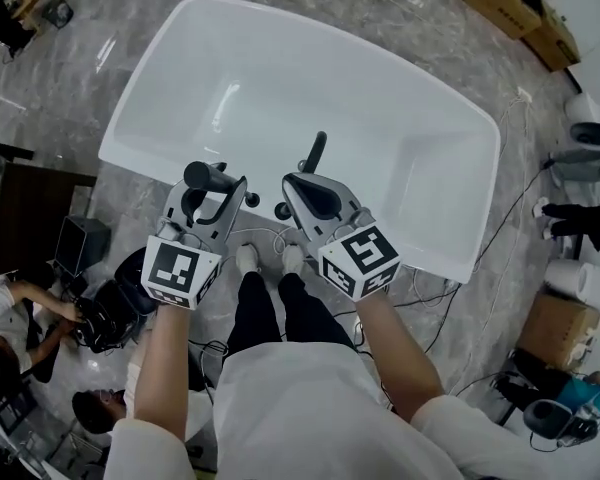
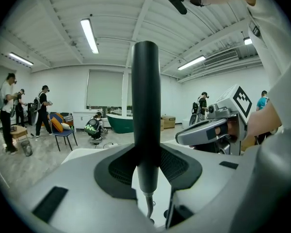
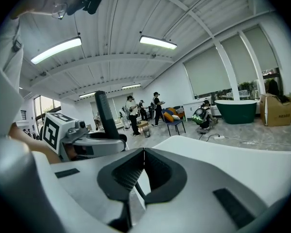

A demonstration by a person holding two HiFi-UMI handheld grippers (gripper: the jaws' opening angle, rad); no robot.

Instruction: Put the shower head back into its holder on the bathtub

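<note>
The white bathtub [image 1: 380, 118] lies ahead of both your grippers, with its smooth white basin open to view beyond the jaws. The shower head [image 2: 146, 106] isn't in the basin. It is in your left gripper [image 2: 148, 164], standing upright between the two dark pads, which press on its black handle from either side. The jaws are held part-way apart by the handle's width. Its hose [image 2: 148, 205] hangs from the lower end, just under the jaws.

In the head view, the left gripper [image 1: 215, 193] holds the shower head [image 1: 206, 176] over the tub's near rim. Your right gripper [image 1: 305, 188] is beside it, and in its own view the right gripper [image 3: 144, 154] has its pads closed together with nothing between them.

A black upright fitting [image 1: 315, 151] rises just past the right jaws. Two black knobs [image 1: 252, 200] [image 1: 280, 210] sit in the gap between the grippers. I can't tell which of these is the holder.
</note>
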